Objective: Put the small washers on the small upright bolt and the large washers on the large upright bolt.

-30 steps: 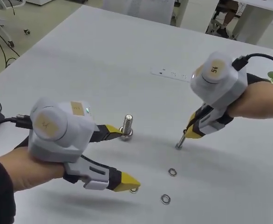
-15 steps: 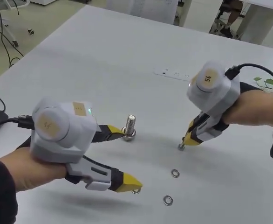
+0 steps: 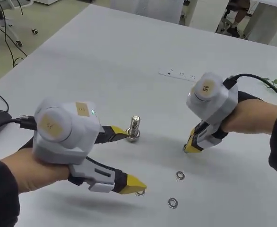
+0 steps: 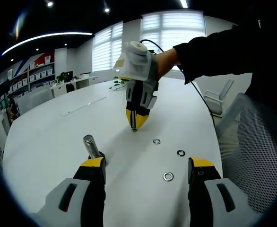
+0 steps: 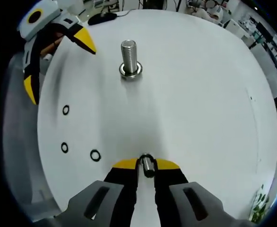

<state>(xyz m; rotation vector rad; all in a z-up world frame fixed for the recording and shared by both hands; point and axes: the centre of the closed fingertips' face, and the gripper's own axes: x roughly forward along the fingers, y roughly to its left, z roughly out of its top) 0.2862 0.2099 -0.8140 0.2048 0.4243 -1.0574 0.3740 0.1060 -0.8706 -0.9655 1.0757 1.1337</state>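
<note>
One small bolt (image 5: pixel 147 167) pinched by right claw (image 5: pixel 146 163), left claw (image 4: pixel 147 161) agape

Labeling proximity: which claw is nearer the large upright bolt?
Left. The left claw is open, one jaw tip beside the large bolt; right claw sits apart from it, shut on the small bolt.

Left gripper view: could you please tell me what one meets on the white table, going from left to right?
Large upright silver threaded bolt → small grey bolt gripped between the yellow-tipped jaws of the right gripper → far small steel ring washer → nearest washer → middle washer.
</note>
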